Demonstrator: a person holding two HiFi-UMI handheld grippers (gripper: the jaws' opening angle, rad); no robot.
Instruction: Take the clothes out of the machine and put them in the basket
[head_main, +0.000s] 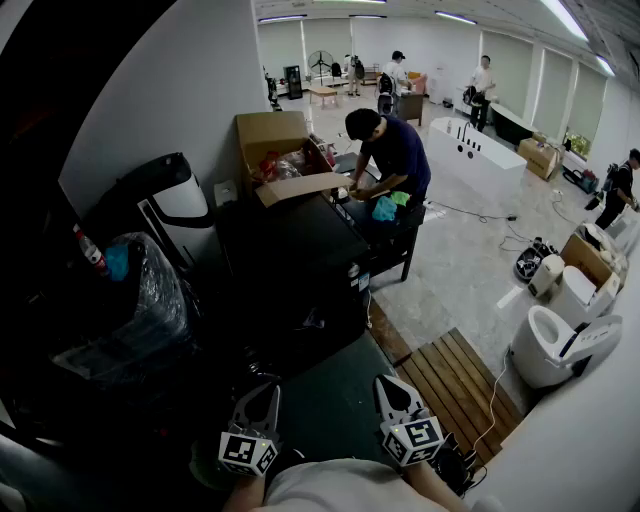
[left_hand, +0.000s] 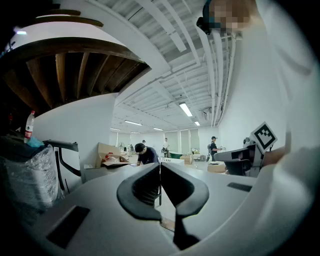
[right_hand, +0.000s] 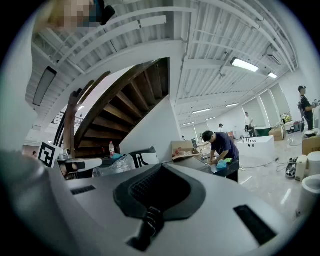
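Observation:
In the head view my left gripper (head_main: 262, 398) and right gripper (head_main: 392, 390) are held low, close to my body, and point level into the room. Both are shut with nothing between the fingers. The left gripper view shows its jaws (left_hand: 160, 170) pressed together and bare, and the right gripper view shows the same (right_hand: 161, 172). Ahead stands a dark box-shaped unit (head_main: 290, 265); I cannot tell whether it is the machine. Teal and green cloth (head_main: 386, 207) lies on a dark table where a person (head_main: 392, 150) bends over. No basket is in sight.
An open cardboard box (head_main: 278, 150) sits behind the dark unit. At left is a plastic-wrapped bundle (head_main: 145, 295) with a bottle (head_main: 88, 250). White toilets (head_main: 555, 340) and a wooden slat platform (head_main: 455, 385) are at right. Other people stand far back.

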